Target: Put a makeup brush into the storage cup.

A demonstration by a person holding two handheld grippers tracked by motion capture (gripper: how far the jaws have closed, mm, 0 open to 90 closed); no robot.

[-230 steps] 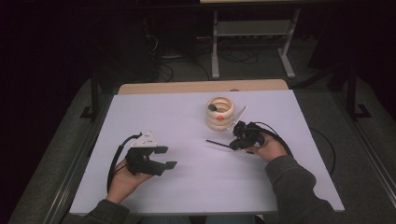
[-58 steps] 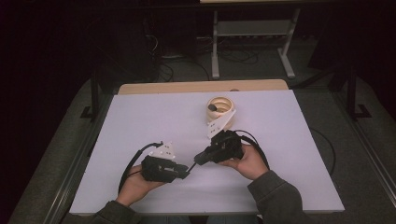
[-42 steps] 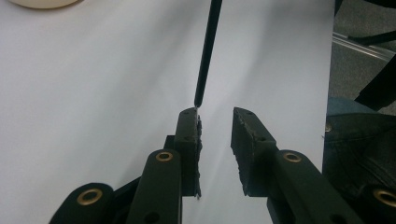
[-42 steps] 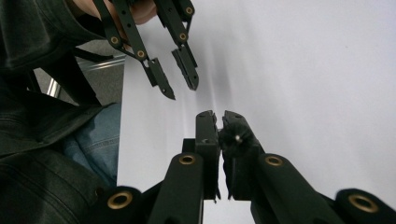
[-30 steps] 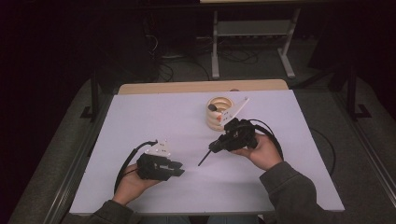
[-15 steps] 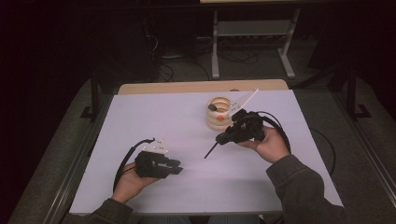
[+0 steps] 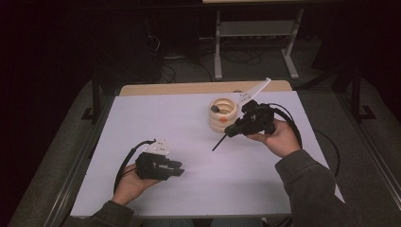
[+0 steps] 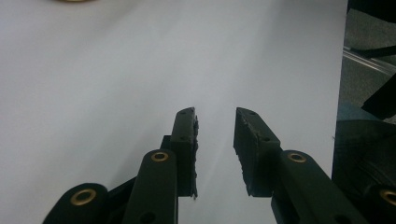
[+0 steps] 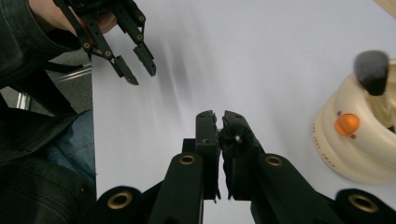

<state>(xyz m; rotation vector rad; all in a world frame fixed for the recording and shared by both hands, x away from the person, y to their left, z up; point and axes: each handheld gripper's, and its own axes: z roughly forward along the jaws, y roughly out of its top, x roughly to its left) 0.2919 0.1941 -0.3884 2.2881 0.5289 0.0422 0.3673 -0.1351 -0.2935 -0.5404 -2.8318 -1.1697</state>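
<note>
High view
- Counter point(image 7: 189, 142): covered in white, a bare wooden strip seen along the far edge.
- Cream holder point(image 7: 223, 115): a ringed, cream-coloured pot, stood on the far middle of the counter, something dark resting in its mouth.
- Right hand-held gripper point(image 7: 230, 132): held just right of the cream holder, raised off the counter, jaws pointed toward the near left.
- Thin dark stick point(image 7: 219, 142): seen slanting down from the jaws of the right hand-held gripper toward the counter; its lower tip is near the surface, contact cannot be told.
- Left hand-held gripper point(image 7: 177, 169): held low at the near left, well apart from the holder, jaws pointed right.

Left gripper view
- Left hand-held gripper point(image 8: 215, 140): jaws parted, released, nothing between them; bare white counter point(image 8: 116, 84) seen ahead.

Right gripper view
- Right hand-held gripper point(image 9: 220, 122): jaws clenched on the thin dark stick point(image 9: 232, 136), its end seen head-on between the pads.
- Cream holder point(image 9: 362, 140): at the right, an orange mark on its side, a grey-tipped brush point(image 9: 372, 71) stood in it.
- Left hand-held gripper point(image 9: 135, 67): seen at upper left, jaws parted.
</note>
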